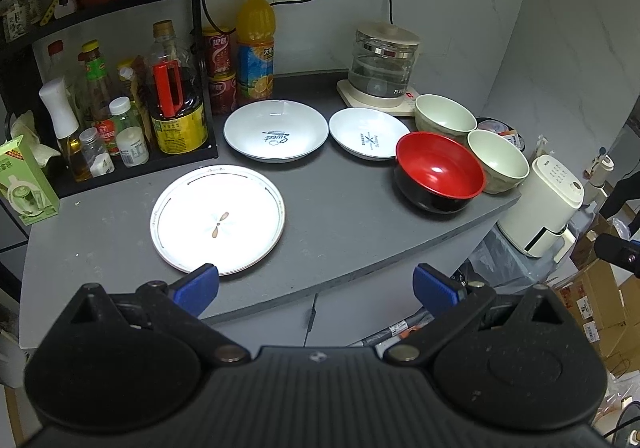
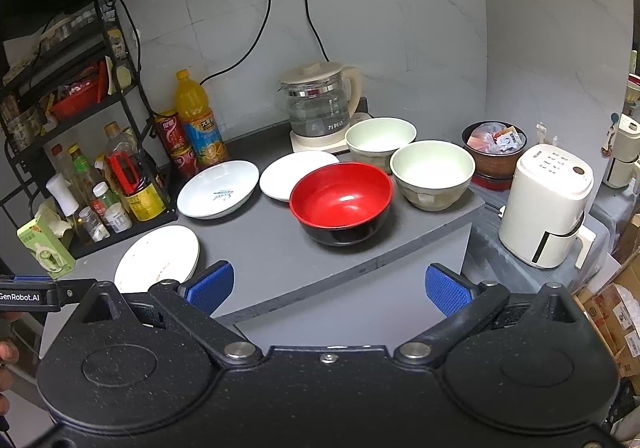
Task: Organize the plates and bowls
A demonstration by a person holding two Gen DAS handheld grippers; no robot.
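Holding both tools short of the grey countertop, I kept the left gripper with its blue-padded fingers spread wide and empty at the lower centre of the left wrist view. The right gripper was likewise spread and empty at the lower centre of the right wrist view. A flat white plate with a leaf motif lay at centre left of the left view, just above the left finger pad. Two shallow white printed dishes sat side by side above it. At centre right, a red-lined black bowl touched one of two pale green bowls. A glass kettle with a cream lid stood at upper centre.
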